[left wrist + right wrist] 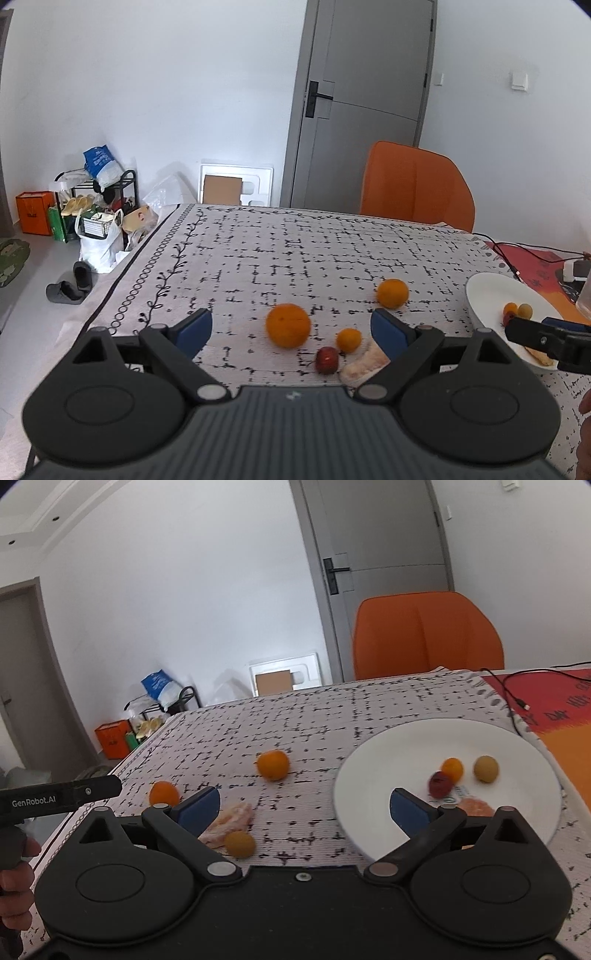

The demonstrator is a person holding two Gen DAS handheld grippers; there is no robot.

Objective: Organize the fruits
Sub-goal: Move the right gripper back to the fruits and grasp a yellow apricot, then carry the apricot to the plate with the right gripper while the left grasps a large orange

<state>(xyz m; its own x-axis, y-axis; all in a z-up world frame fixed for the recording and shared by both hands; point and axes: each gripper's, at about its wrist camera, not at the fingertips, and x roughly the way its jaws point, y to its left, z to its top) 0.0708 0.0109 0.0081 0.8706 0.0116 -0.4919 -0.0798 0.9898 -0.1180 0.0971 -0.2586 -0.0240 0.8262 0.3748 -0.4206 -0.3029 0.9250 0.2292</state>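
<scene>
Fruits are seen in two places: a big orange (288,325) on the counter (258,251), small ones on the white plate (406,746) at 3 o'clock. The left gripper (291,326) and right gripper (306,808) are spread wide, with nothing held.

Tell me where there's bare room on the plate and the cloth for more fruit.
The white plate is bare on its left half; its fruit huddles right of middle. The tablecloth lies bare from the far orange to the chair-side edge. Crowded: the near cluster around the big orange.

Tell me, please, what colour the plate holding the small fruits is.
The plate is plain white; the right wrist view shows it best.
</scene>
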